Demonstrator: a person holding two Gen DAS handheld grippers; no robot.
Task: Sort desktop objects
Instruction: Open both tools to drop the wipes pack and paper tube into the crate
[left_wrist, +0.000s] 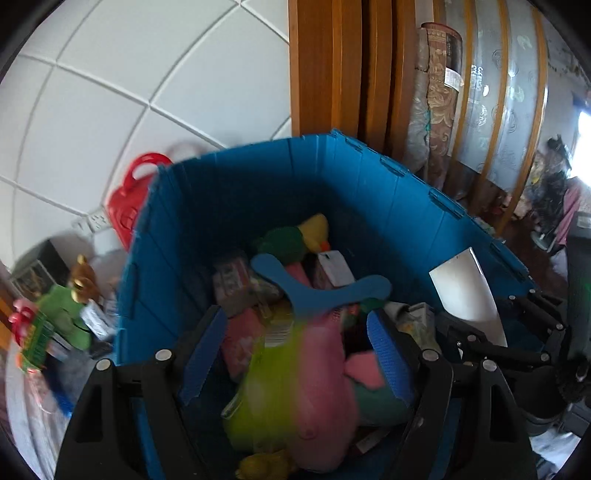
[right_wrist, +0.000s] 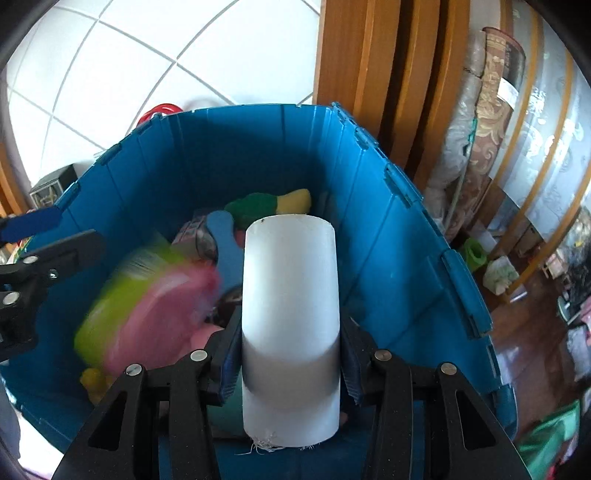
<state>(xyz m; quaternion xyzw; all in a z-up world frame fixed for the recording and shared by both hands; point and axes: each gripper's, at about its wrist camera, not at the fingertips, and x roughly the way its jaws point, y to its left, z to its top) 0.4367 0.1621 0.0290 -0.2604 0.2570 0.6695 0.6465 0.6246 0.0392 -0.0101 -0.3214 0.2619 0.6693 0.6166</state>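
Note:
A big blue crate (left_wrist: 240, 192) (right_wrist: 373, 206) fills both views and holds several toys. Among them are a blue boomerang-shaped piece (left_wrist: 317, 288) and a green and yellow plush (left_wrist: 295, 236) (right_wrist: 266, 205). My left gripper (left_wrist: 295, 314) (right_wrist: 44, 240) hangs open over the crate. A motion-blurred pink and lime-green soft item (left_wrist: 306, 387) (right_wrist: 147, 295) is below its pads and apart from them in the right wrist view. My right gripper (right_wrist: 290, 325) (left_wrist: 498, 332) is shut on an upright white roll (right_wrist: 291, 295) (left_wrist: 465, 291) above the crate's right side.
A red plastic handle basket (left_wrist: 129, 199) stands behind the crate's left wall. Left of the crate lie a green toy with a gold bear (left_wrist: 70, 302) and small boxes. Wooden door posts (left_wrist: 332, 66) and a rolled carpet (left_wrist: 439, 92) rise behind, against a white tiled wall.

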